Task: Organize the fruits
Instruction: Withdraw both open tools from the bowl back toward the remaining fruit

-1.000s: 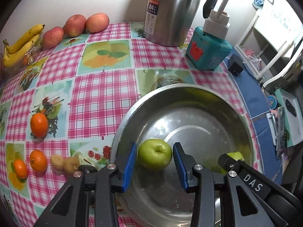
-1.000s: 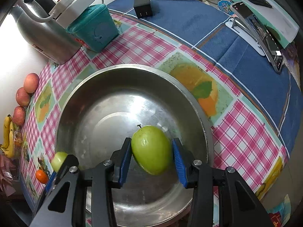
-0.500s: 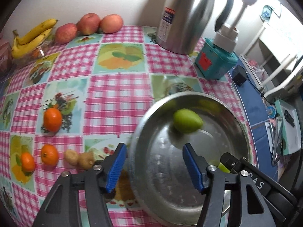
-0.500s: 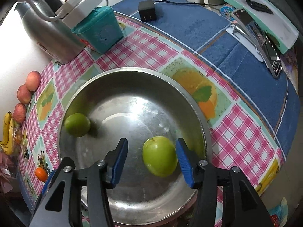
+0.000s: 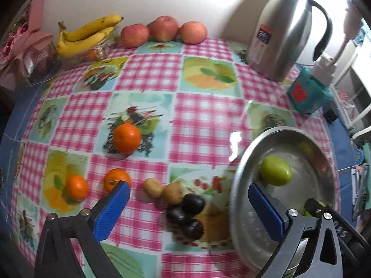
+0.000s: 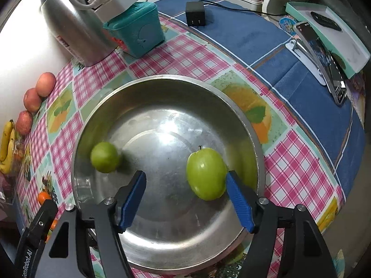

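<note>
A steel bowl [image 6: 243, 120] [image 5: 241, 180] holds two green fruits: one [image 6: 206, 173] near its right side, one [image 6: 104, 157] [image 5: 275, 170] at its left wall. My right gripper [image 6: 186, 199] is open above the bowl, its right finger beside the nearer green fruit. My left gripper [image 5: 189, 210] is open and empty over the tablecloth left of the bowl. Ahead of it lie three dark plums [image 5: 185, 215], two small brown fruits [image 5: 162, 190] and three oranges [image 5: 127, 138]. Red apples [image 5: 162, 29] and bananas [image 5: 85, 34] sit at the back.
A steel thermos [image 5: 283, 30] [image 6: 74, 23] and a teal box [image 5: 308, 95] [image 6: 136, 34] stand behind the bowl. A black charger [image 6: 195, 14], a phone on a stand [image 6: 324, 55] and a boxed tray [image 6: 329, 34] lie on the blue cloth to the right.
Both grippers opened and released their green fruits into the bowl. The left gripper pulled back and swung left over the tablecloth. The right gripper backed off slightly.
</note>
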{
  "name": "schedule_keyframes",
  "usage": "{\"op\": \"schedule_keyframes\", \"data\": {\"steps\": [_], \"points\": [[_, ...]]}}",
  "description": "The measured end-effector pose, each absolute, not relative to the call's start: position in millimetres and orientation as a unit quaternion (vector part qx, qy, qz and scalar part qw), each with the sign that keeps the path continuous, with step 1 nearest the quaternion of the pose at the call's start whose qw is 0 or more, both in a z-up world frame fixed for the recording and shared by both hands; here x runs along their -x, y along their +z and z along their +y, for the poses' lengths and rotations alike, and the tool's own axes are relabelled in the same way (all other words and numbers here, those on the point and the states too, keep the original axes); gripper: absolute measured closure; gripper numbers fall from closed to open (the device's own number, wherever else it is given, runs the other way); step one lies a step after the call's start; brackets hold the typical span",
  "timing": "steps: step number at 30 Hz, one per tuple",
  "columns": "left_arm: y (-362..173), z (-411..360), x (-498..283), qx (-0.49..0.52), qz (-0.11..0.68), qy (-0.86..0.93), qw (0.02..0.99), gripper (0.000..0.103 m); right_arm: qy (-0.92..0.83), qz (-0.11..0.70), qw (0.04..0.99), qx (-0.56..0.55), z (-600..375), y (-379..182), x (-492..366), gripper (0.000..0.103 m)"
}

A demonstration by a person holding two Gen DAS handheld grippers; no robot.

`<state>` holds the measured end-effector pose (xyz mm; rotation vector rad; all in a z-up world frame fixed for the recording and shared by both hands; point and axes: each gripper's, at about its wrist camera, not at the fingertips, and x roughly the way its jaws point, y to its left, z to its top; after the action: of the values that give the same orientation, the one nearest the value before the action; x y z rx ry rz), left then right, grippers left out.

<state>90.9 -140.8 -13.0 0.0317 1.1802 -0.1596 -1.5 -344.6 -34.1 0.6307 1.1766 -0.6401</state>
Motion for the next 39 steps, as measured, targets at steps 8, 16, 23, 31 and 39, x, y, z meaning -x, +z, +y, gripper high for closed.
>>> {"op": "schedule_keyframes", "data": {"steps": [8, 16, 23, 31, 39], "points": [[-22.9, -122.2, -89.5, -0.036, 0.565, -0.053, 0.823, 0.000, -0.284, 0.538, 0.748, -0.266, -338.2, -33.1, 0.3, 0.012], [-22.5, -99.6, -88.7, -0.022, 0.575, -0.046, 0.817, 0.000, -0.251, 0.535, 0.768, -0.247, -317.6, -30.2, -7.0, 0.008], [-11.4, -83.9, -87.5, -0.047, 0.558, -0.031, 0.828, 0.000, -0.223, 0.538, 0.776, -0.244, -306.1, -27.9, -12.8, 0.008], [-1.4, -68.7, -90.5, -0.065, 0.545, -0.028, 0.835, 0.000, -0.215, 0.528, 0.784, -0.247, -300.8, -23.3, -15.2, 0.008], [4.1, -59.0, -93.8, -0.095, 0.532, -0.014, 0.842, 0.000, -0.192, 0.528, 0.792, -0.239, -292.6, -24.2, -21.2, 0.008]]}}
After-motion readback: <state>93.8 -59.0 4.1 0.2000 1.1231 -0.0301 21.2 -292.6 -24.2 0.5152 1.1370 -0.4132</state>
